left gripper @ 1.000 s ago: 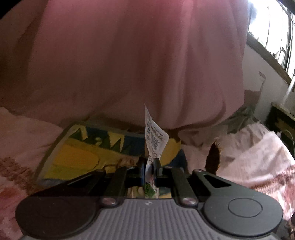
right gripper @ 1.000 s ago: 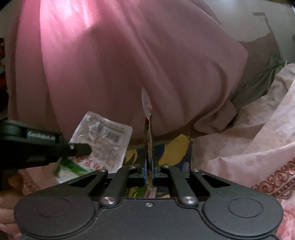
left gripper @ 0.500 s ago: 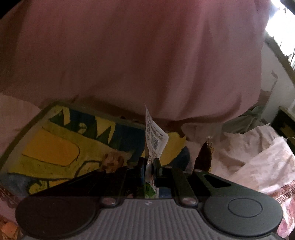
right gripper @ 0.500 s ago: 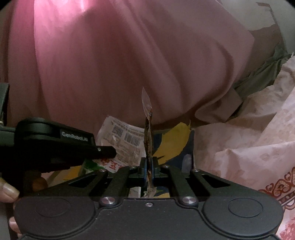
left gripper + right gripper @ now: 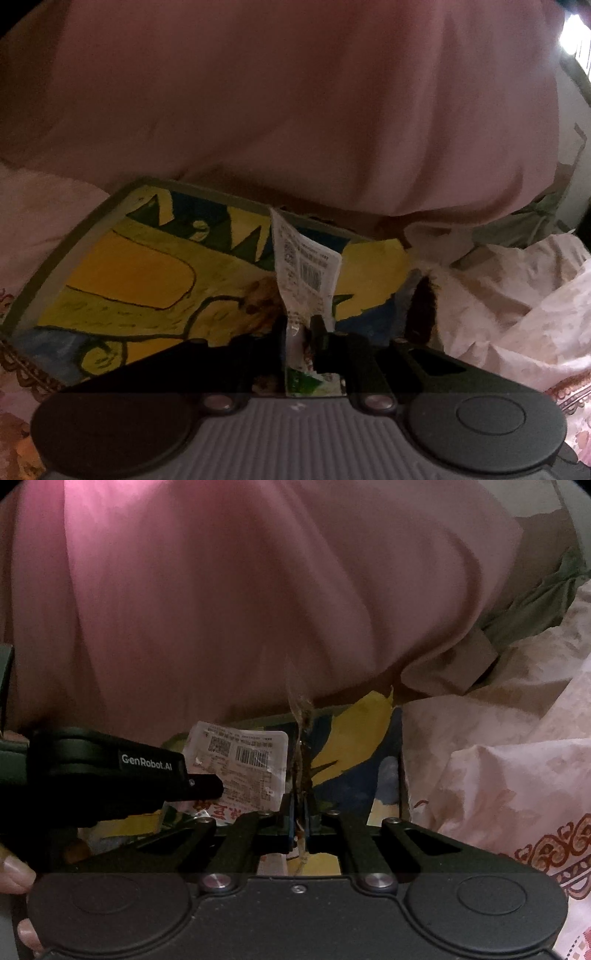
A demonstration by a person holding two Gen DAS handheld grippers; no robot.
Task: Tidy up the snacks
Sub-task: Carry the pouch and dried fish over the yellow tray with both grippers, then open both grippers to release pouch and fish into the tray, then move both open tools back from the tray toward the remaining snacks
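Observation:
My left gripper is shut on a white snack packet with a barcode and holds it upright over a painted yellow and blue board. A brown cookie-like snack lies on the board beside the packet. My right gripper is shut on a thin clear brown snack wrapper, seen edge-on. In the right wrist view the left gripper reaches in from the left, holding the white packet above the board. The brown wrapper also shows in the left wrist view.
A person in a pink garment sits close behind the board and fills the upper part of both views. Pink patterned bedding lies to the right and also to the left. A hand grips the left gripper.
The left gripper has moved forward and down over the board with the white packet, so more of the board shows. In the right wrist view the left gripper reaches further right.

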